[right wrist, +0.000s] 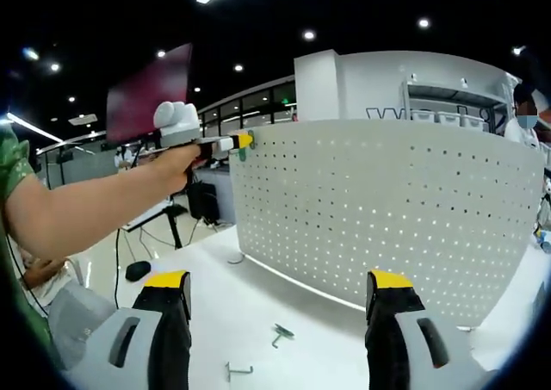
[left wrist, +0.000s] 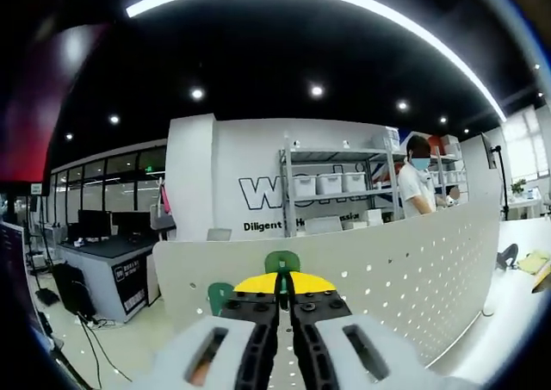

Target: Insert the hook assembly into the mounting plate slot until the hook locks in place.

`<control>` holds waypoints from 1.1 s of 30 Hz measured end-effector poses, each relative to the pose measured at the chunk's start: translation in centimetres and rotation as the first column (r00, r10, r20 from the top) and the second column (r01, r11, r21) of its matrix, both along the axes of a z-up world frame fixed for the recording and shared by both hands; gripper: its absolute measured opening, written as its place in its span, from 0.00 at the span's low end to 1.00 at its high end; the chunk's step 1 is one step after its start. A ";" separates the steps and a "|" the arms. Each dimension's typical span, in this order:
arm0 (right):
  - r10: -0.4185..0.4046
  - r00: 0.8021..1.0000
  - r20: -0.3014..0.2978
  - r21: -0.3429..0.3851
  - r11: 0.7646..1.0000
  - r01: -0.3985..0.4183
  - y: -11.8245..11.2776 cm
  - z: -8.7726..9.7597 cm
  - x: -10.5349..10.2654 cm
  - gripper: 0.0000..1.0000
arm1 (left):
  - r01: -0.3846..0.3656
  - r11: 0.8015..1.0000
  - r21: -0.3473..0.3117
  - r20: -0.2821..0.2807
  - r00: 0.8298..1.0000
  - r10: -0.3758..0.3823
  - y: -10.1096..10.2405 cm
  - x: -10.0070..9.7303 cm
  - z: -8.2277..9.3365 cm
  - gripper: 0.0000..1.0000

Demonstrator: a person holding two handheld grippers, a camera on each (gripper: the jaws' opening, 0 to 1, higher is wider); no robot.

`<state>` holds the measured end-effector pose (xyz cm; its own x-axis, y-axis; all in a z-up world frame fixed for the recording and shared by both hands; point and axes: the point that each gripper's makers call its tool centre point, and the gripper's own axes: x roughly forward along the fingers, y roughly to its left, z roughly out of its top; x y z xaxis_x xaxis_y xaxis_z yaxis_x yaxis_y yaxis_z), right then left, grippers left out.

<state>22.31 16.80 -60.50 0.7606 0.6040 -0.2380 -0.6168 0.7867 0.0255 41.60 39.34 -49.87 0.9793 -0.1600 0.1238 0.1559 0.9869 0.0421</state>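
Left gripper [left wrist: 284, 297]: jaws are closed together, yellow tips meeting at the top edge of the white pegboard [left wrist: 405, 269]. A green piece [left wrist: 281, 262] is seen just past the tips and a second green piece [left wrist: 219, 295] just to their left; whether anything is pinched between the tips cannot be told. In the right gripper view the same left gripper [right wrist: 225, 145] is seen held up by the person's hand [right wrist: 176, 162] at the pegboard's upper left corner, with a green bit [right wrist: 240, 153] at its tip.

Right gripper [right wrist: 277, 291]: jaws are spread wide, nothing between them. It is held low over the white tabletop [right wrist: 258, 304], well short of the pegboard face.

Two small metal hooks [right wrist: 280, 333] [right wrist: 238, 371] are seen lying loose on the tabletop between the right jaws, apart from each other and from the board.

Step in hand, as judged: a fitting is being worked at the board's top edge by the left gripper; no hook is yet seated in the perforated face. The next move likely calls for one loose hook to be picked up by the right gripper, turned so its prongs face the holes, then pressed in until locked.

Edges and room: open tabletop is left all round the hooks. The board's curved lower edge lies beyond them. The hooks are thin and flat, so a slipped pinch is a risk.
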 end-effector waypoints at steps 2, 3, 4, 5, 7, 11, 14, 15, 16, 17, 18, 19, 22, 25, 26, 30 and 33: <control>-0.002 1.000 0.000 0.000 1.000 0.002 -0.1 0.0 0.1 0.85 | -0.003 1.000 0.000 -0.001 1.000 0.003 0.0 0.1 -0.1 0.03; -0.003 1.000 0.000 0.000 1.000 0.003 -0.2 0.0 0.1 0.85 | -0.005 1.000 -0.001 0.000 1.000 0.005 0.0 0.2 -0.1 0.03; -0.003 1.000 0.000 0.000 1.000 0.003 -0.2 0.0 0.1 0.85 | -0.005 1.000 -0.002 0.000 1.000 0.005 0.0 0.3 -0.1 0.03; -0.003 1.000 -0.001 -0.001 1.000 0.003 -0.2 0.0 0.1 0.85 | -0.006 1.000 -0.002 0.000 1.000 0.006 0.0 0.3 -0.2 0.03; -0.004 1.000 -0.001 -0.002 1.000 0.004 -0.3 0.0 0.1 0.85 | -0.006 1.000 -0.003 -0.002 1.000 0.006 -0.1 0.5 -0.3 0.03; -0.004 1.000 -0.005 -0.003 1.000 0.004 -0.3 -0.2 0.2 0.85 | -0.011 1.000 -0.003 -0.005 1.000 0.011 0.1 0.6 -0.6 0.03; -0.003 1.000 -0.005 -0.004 1.000 0.003 -0.3 -0.2 0.2 0.85 | -0.012 1.000 -0.004 -0.007 1.000 0.012 0.2 0.6 -0.7 0.03; -0.002 1.000 -0.007 -0.005 1.000 0.002 -0.3 -0.2 0.3 0.85 | -0.012 1.000 -0.005 -0.006 1.000 0.012 0.2 0.6 -0.7 0.03; -0.001 1.000 -0.009 -0.005 1.000 0.001 -0.3 -0.3 0.3 0.85 | -0.012 1.000 -0.006 -0.005 1.000 0.011 0.2 0.6 -0.7 0.03; 0.000 1.000 -0.010 -0.006 1.000 0.000 -0.2 -0.3 0.3 0.85 | -0.011 1.000 -0.005 -0.007 1.000 0.011 0.2 0.6 -0.7 0.03; 0.001 1.000 -0.009 -0.007 1.000 -0.001 -0.2 -0.3 0.3 0.85 | -0.011 1.000 -0.005 -0.007 1.000 0.011 0.2 0.6 -0.8 0.03; 0.003 1.000 -0.010 -0.007 1.000 -0.003 -0.1 -0.3 0.3 0.85 | -0.010 1.000 -0.003 -0.006 1.000 0.010 0.1 0.6 -0.8 0.03; 0.006 1.000 -0.010 -0.008 1.000 -0.006 0.0 -0.3 0.3 0.85 | -0.007 1.000 -0.003 -0.008 1.000 0.007 0.0 0.6 -0.9 0.03; 0.006 1.000 -0.010 -0.009 1.000 -0.006 0.0 -0.3 0.3 0.85 | -0.007 1.000 0.004 -0.008 1.000 0.007 -0.1 0.7 -1.1 0.03; 0.005 1.000 -0.010 -0.009 1.000 -0.005 -0.1 -0.3 0.3 0.85 | -0.007 1.000 0.004 -0.006 1.000 0.007 -0.1 0.7 -1.2 0.03; 0.004 1.000 -0.014 -0.013 1.000 -0.004 -0.2 -0.4 0.3 0.85 | -0.007 1.000 0.004 -0.009 1.000 0.007 -0.1 0.7 -1.5 0.03; 0.004 1.000 -0.015 -0.015 1.000 -0.004 -0.1 -0.4 0.3 0.85 | -0.007 1.000 0.007 -0.007 1.000 0.007 -0.2 0.8 -1.6 0.03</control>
<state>22.59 16.68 -60.91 0.7545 0.6033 -0.2583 -0.6197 0.7846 0.0225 42.37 39.15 -51.45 0.9812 -0.1539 0.1160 0.1493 0.9876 0.0478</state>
